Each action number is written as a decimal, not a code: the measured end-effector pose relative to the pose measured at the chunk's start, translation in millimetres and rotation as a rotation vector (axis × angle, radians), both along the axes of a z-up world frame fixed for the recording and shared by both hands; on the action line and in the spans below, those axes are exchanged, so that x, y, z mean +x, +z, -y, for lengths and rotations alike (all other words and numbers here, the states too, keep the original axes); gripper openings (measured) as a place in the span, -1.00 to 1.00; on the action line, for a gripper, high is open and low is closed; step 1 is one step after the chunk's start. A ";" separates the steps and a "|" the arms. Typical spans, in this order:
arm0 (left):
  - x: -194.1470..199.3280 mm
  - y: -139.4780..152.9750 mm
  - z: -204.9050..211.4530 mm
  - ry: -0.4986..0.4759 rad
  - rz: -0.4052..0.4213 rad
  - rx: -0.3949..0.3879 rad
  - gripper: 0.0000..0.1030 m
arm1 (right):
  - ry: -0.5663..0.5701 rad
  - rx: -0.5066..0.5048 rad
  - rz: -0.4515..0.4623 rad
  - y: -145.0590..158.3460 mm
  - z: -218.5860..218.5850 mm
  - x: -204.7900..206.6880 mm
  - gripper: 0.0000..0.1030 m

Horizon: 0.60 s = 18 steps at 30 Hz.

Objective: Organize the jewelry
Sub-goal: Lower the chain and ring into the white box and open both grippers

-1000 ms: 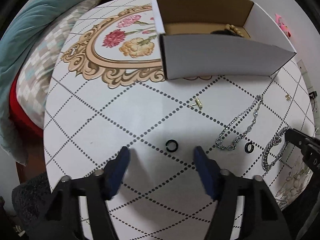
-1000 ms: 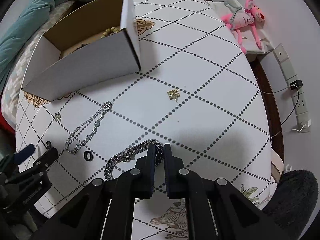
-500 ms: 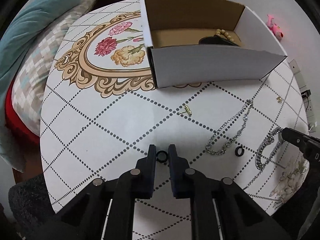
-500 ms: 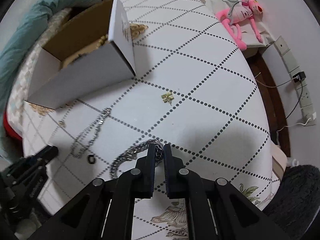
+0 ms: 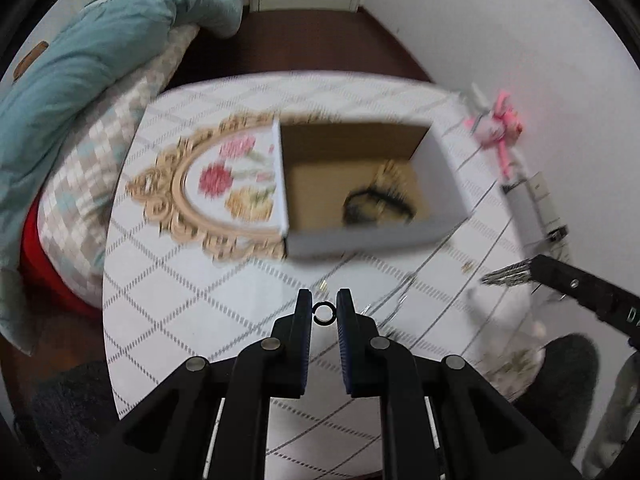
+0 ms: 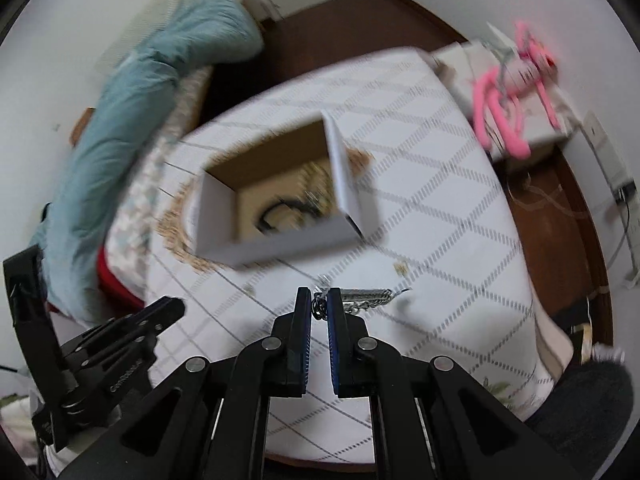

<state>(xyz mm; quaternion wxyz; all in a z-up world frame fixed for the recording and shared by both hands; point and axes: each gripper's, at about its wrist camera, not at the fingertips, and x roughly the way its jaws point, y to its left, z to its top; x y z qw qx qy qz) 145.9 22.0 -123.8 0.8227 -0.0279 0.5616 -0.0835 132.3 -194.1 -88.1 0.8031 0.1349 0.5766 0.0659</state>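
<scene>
Cardboard box (image 5: 448, 184) with beads (image 5: 390, 172) inside; left fingers (image 5: 303, 312) pinching ring (image 5: 323, 313), right fingers (image 6: 303, 312) pinching chain (image 6: 366, 295).

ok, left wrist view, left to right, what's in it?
Teal duvet → gold floral print → cardboard box, with the black ring in the left hand-held gripper below it → pink toy → right hand-held gripper holding silver chain.

Both wrist views look down (from above) on the shared box (image 5: 360, 184) (image 6: 280, 200).
</scene>
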 end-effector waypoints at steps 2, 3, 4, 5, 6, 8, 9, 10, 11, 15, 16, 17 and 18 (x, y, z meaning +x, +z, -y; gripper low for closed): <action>13.5 16.8 2.7 0.003 0.018 -0.037 -0.81 | 0.022 0.012 0.043 21.1 -3.6 9.0 -0.84; 23.0 23.7 3.0 0.005 0.026 -0.051 -0.81 | 0.032 0.018 0.061 30.6 -5.1 14.0 -0.84; 26.7 28.8 4.5 0.007 0.031 -0.057 -0.81 | 0.041 0.020 0.076 37.5 -6.3 18.1 -0.84; 38.3 34.1 4.3 0.010 0.036 -0.070 -0.81 | 0.056 0.016 0.099 47.5 -10.7 26.4 -0.84; 45.3 34.2 3.4 0.012 0.037 -0.075 -0.81 | 0.065 0.009 0.113 52.7 -15.1 33.9 -0.84; 65.1 35.6 3.7 0.012 0.036 -0.071 -0.81 | 0.085 -0.013 0.133 59.8 -22.7 49.8 -0.84; 75.4 34.2 2.9 0.018 0.030 -0.074 -0.81 | 0.091 -0.022 0.136 60.9 -25.6 56.9 -0.84; 82.1 32.5 3.1 0.018 0.025 -0.071 -0.81 | 0.100 -0.035 0.134 60.1 -29.5 66.4 -0.84; 92.3 28.4 4.3 0.009 0.008 -0.070 -0.81 | 0.104 -0.045 0.127 56.9 -32.2 75.3 -0.84; 117.4 11.9 5.8 0.007 -0.046 -0.051 -0.80 | 0.104 -0.090 0.085 37.0 -35.5 108.2 -0.84; 122.6 7.5 5.5 0.017 -0.062 -0.047 -0.79 | 0.104 -0.096 0.069 31.4 -34.6 114.9 -0.84; 127.2 3.0 5.3 0.024 -0.080 -0.039 -0.79 | 0.093 -0.103 0.046 21.8 -32.2 124.2 -0.84; 131.6 -1.0 5.0 0.031 -0.097 -0.032 -0.77 | 0.092 -0.107 0.030 14.7 -30.4 130.8 -0.84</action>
